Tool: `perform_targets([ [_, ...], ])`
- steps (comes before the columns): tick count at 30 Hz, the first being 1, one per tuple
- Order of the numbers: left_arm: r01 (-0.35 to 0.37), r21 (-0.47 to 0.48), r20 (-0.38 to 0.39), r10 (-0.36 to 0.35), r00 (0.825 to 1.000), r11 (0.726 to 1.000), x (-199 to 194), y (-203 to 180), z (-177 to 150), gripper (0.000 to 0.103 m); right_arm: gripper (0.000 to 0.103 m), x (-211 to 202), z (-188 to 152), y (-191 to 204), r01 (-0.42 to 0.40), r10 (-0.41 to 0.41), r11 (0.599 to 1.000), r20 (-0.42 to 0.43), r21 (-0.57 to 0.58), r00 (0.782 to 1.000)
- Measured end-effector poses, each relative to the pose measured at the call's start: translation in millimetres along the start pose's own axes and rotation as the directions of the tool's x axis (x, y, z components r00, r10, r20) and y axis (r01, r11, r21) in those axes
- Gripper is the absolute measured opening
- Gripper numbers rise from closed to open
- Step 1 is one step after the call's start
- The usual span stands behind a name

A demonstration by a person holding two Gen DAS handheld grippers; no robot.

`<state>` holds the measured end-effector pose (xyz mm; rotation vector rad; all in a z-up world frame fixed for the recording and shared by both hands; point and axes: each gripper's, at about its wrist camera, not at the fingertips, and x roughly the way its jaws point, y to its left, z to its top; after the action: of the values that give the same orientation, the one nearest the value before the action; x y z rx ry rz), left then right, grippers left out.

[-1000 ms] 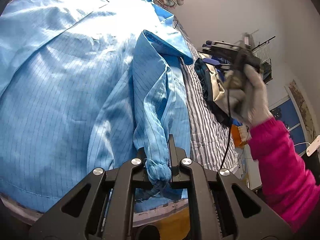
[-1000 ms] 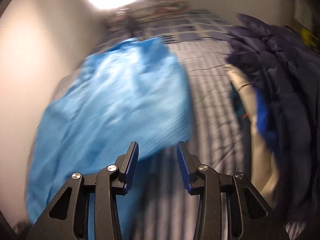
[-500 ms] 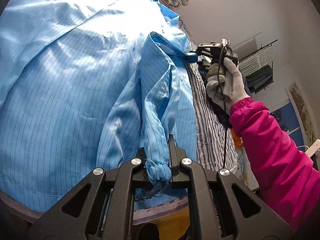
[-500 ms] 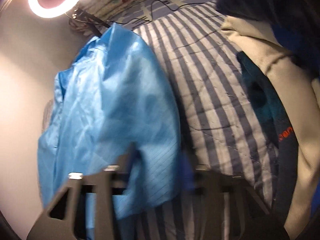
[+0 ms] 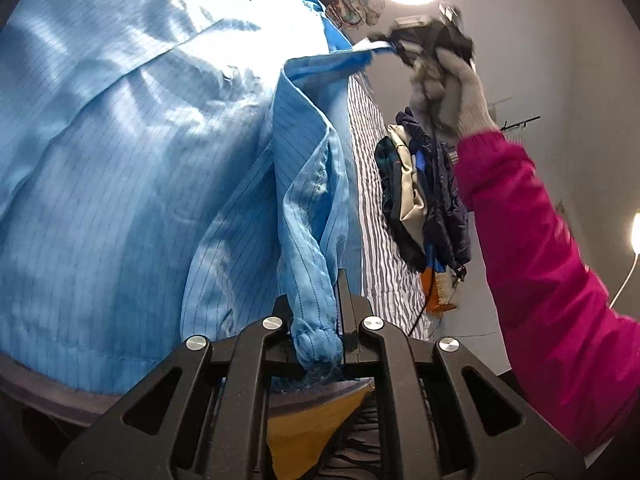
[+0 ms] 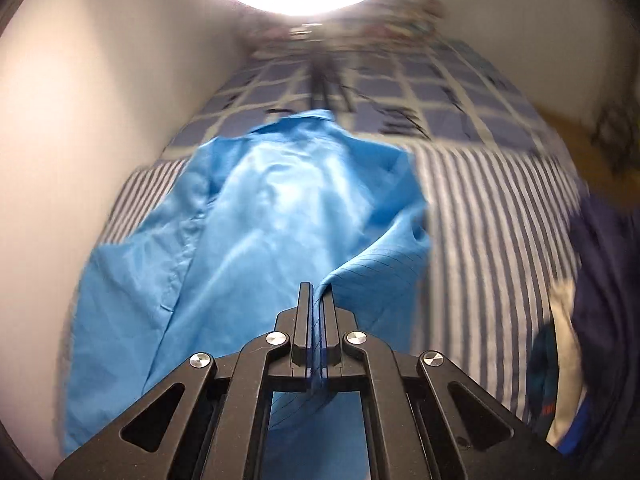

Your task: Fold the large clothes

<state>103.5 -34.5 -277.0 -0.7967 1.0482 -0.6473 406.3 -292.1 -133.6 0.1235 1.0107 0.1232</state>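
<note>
Both grippers (image 5: 316, 312) (image 6: 318, 320) clamp blue garment (image 5: 140, 160).

Left gripper (image 5: 316, 316): fingers drawn in tight, pinching the bunched cuff of the blue coat (image 5: 140, 180) between them; low in its own view, pointing up along the sleeve.

Right gripper (image 6: 316, 320): fingers pressed nearly flat together on a thin fold of the coat.

From the left wrist view, the right hand (image 5: 448, 92), in a pale knit glove, grips the right gripper's handle, raised high. Forearm in a pink sleeve (image 5: 540, 264), angled upward. Hand blurred.
</note>
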Motion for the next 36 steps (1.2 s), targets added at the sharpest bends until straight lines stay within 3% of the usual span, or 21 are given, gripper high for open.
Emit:
perform_targets([
  [6,-0.014,0.012,-0.023,0.015,1.000,1.000,-5,4,-7,0.007,0.001,53,10,84,0.085,-0.093,0.974,-0.030,-0.211,0.995],
  [12,-0.069,0.032,-0.034,0.070,0.997,0.997,-7,7,-8,0.010,0.006,105,-2,119,0.009,-0.036,0.977,-0.125,-0.215,0.991],
  [15,-0.083,0.048,-0.024,0.084,0.996,0.995,-15,6,-6,0.016,0.014,93,-6,115,-0.039,0.019,0.982,-0.109,-0.184,0.994],
  [17,-0.094,0.072,-0.016,0.095,0.995,0.993,-24,2,-7,0.026,0.018,69,-5,99,-0.063,0.053,0.987,-0.070,-0.151,0.996],
  [19,-0.101,0.086,-0.003,0.102,0.995,0.991,-34,0,-10,0.043,0.019,41,-8,80,-0.105,0.102,0.991,-0.034,-0.083,0.994],
  [21,-0.114,0.103,0.010,0.114,0.993,0.988,-46,-3,-14,0.043,0.019,15,-17,58,-0.132,0.132,0.991,-0.016,-0.023,0.991],
  [25,-0.141,0.096,0.033,0.138,0.990,0.985,-64,-1,-19,0.052,0.023,-32,-63,24,-0.115,0.114,0.993,-0.040,-0.019,0.993],
  [28,-0.147,0.072,0.076,0.142,0.987,0.986,-75,-2,-14,0.053,0.030,-58,-114,11,-0.124,0.122,0.992,-0.083,-0.010,0.989],
  [31,-0.157,0.070,0.109,0.149,0.983,0.985,-84,-6,-5,0.054,0.031,-76,-172,7,-0.146,0.144,0.989,-0.145,0.002,0.979],
  [33,-0.177,0.084,0.112,0.167,0.980,0.981,-80,-9,2,0.061,0.032,-83,-209,10,-0.159,0.157,0.987,-0.184,0.008,0.970],
  [36,-0.176,0.082,0.080,0.169,0.982,0.981,-61,-12,14,0.062,0.039,-86,-256,14,-0.177,0.181,0.983,-0.229,0.041,0.956],
])
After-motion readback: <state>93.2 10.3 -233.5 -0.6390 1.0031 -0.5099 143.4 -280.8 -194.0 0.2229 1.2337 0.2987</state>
